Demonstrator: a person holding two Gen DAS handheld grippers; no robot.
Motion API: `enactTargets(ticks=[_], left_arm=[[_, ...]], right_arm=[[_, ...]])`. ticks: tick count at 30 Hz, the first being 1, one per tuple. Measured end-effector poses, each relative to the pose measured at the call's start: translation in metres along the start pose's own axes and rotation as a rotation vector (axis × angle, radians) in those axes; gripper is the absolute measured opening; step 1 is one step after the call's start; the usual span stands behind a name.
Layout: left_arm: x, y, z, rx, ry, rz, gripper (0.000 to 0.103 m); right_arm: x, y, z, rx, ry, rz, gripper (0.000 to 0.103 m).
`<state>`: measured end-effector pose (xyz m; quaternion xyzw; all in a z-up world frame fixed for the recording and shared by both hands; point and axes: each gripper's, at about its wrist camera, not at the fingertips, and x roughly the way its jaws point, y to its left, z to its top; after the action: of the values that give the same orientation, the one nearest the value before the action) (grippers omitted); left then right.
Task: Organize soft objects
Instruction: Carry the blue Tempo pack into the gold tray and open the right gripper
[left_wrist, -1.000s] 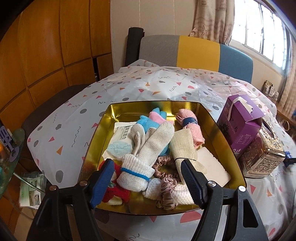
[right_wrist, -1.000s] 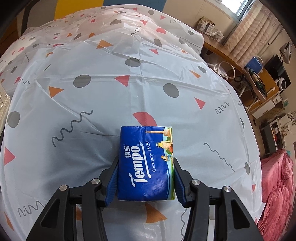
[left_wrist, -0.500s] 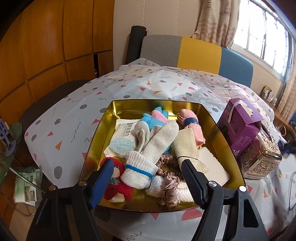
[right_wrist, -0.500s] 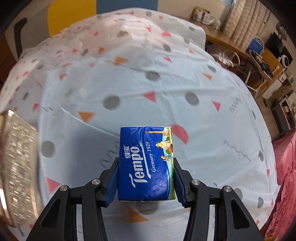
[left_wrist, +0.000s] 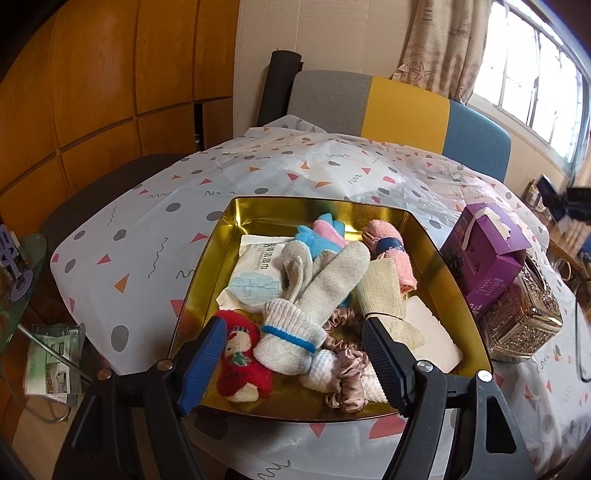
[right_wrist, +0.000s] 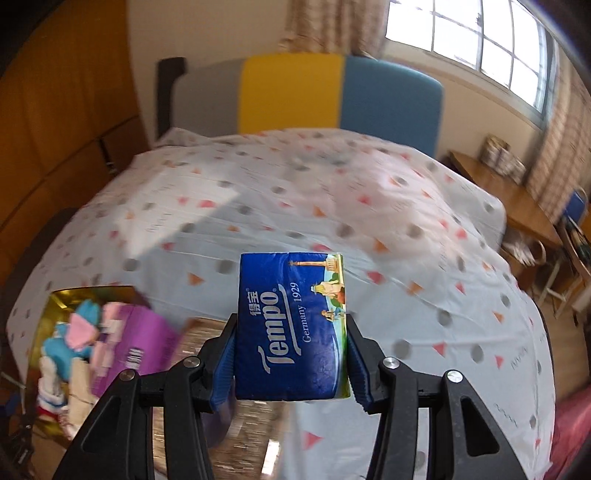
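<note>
Patterned white tablecloth (left_wrist: 147, 236) fills the left wrist view; your left gripper (left_wrist: 295, 354) hovers with fingers apart and empty at the near rim of the gold metal tray (left_wrist: 207, 280), mid-frame, likely waiting. In the right wrist view, your right gripper (right_wrist: 291, 360) clamps the blue Tempo tissue pack (right_wrist: 291, 328) centre-frame, above the cloth, the tray at lower left.

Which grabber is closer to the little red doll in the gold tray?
Left. The left gripper hangs open right above the red doll. The right gripper is off beyond the purple box, gripping a tissue pack.
</note>
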<state>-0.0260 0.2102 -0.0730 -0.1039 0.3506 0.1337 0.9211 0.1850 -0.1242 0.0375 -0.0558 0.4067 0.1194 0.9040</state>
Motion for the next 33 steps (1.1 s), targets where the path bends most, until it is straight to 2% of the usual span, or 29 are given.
enactTargets(ticks=[3, 7, 12, 14, 18, 23, 25, 27, 30, 33], left_arm=[[-0.001, 0.006, 0.003, -0.015, -0.009, 0.01, 0.077], [-0.004, 0.017, 0.008, -0.04, -0.022, 0.03, 0.076], [-0.007, 0.03, 0.01, -0.063, -0.031, 0.054, 0.076], [-0.007, 0.035, 0.01, -0.072, -0.03, 0.061, 0.076], [-0.004, 0.041, 0.008, -0.082, -0.021, 0.068, 0.076], [-0.001, 0.041, 0.006, -0.081, -0.011, 0.064, 0.076], [-0.001, 0.041, 0.005, -0.078, -0.01, 0.063, 0.077], [0.0, 0.04, 0.005, -0.077, -0.01, 0.062, 0.077], [-0.001, 0.039, 0.005, -0.071, -0.013, 0.065, 0.077], [-0.004, 0.039, 0.005, -0.071, -0.024, 0.07, 0.079]], right_arm=[[-0.011, 0.044, 0.003, -0.077, -0.032, 0.075, 0.052], [-0.014, 0.102, -0.006, -0.178, -0.029, 0.197, 0.052], [0.007, 0.174, -0.039, -0.258, 0.073, 0.354, 0.052], [0.019, 0.201, -0.059, -0.293, 0.123, 0.381, 0.052], [0.051, 0.231, -0.088, -0.317, 0.207, 0.408, 0.052], [0.067, 0.243, -0.106, -0.355, 0.214, 0.336, 0.053], [0.062, 0.241, -0.108, -0.368, 0.193, 0.319, 0.063], [0.052, 0.237, -0.108, -0.376, 0.162, 0.322, 0.067], [0.042, 0.233, -0.103, -0.361, 0.136, 0.321, 0.07], [0.03, 0.228, -0.101, -0.328, 0.06, 0.303, 0.07]])
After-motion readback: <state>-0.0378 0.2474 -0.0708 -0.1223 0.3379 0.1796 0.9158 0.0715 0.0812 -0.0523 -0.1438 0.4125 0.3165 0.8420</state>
